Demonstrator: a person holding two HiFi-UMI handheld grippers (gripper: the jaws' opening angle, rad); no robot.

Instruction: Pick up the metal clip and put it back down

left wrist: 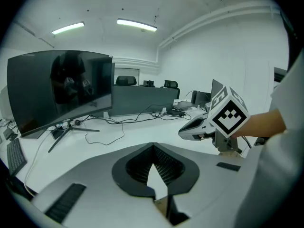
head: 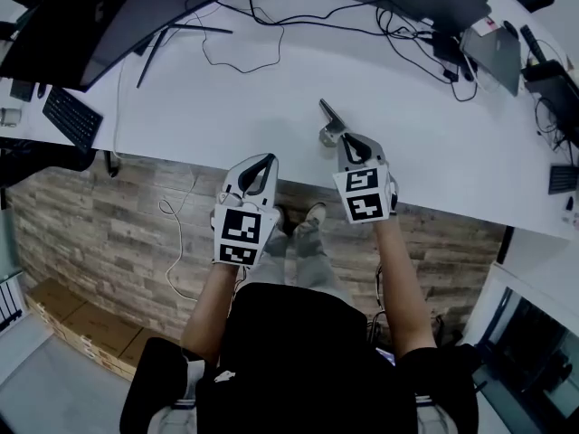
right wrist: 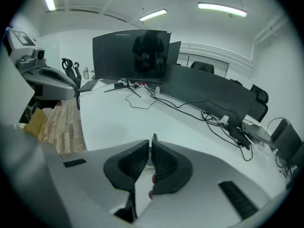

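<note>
The right claw [head: 348,137] is clamped on the metal clip [head: 329,123] just inside the front edge of the tabletop [head: 271,98], bare surface ahead, while the left claw [head: 269,160], pressed together, hangs at that edge.

The white table [head: 271,98] carries loose black cables [head: 398,36], a dark monitor [head: 99,16] and a keyboard [head: 72,116]

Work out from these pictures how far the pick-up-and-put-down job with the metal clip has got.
Done: the right gripper has its jaws closed on the metal clip, which sticks out past the tips. In hand: the clip is held over the white desk; whether it has cleared the surface is hard to tell. Left: setting it down and letting go. The left gripper is shut and empty.
</note>
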